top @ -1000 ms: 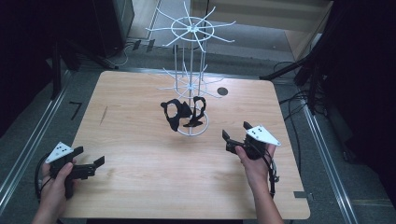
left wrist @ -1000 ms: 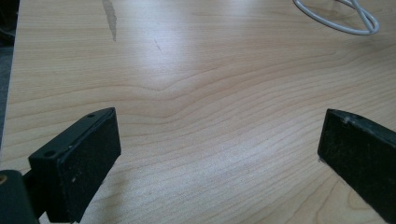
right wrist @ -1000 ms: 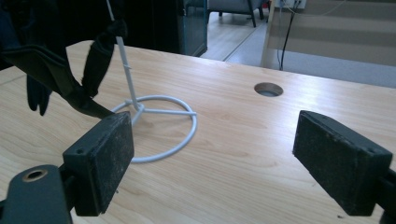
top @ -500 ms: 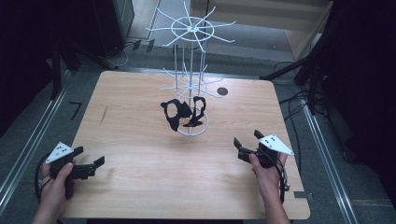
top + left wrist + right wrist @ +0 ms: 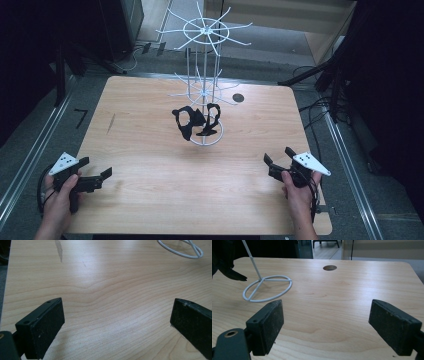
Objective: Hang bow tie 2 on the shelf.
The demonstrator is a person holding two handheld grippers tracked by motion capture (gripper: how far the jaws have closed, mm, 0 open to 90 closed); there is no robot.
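Observation:
A white wire rack (image 5: 202, 75) stands mid-table on a ring base (image 5: 207, 136). Black looped items (image 5: 196, 120), possibly glasses, hang from its lower arms. My left gripper (image 5: 95, 167) rests at the near left corner, open, with bare wood between its jaws (image 5: 117, 315). My right gripper (image 5: 278, 155) is low near the right front edge, open and empty (image 5: 325, 315), pointing at the rack's base ring (image 5: 267, 288). A tip of a black item (image 5: 227, 267) shows at the upper left of the right gripper view. Both grippers are well apart from the rack.
The wooden table (image 5: 150, 145) has a round cable hole (image 5: 238, 98) behind the rack, which the right gripper view shows too (image 5: 329, 267). A dark streak (image 5: 59, 250) marks the wood on the left. Dark stands and cables surround the table on the floor.
My right gripper has drawn back from beside the rack toward the table's near right edge and dropped lower. The left gripper has stayed put.

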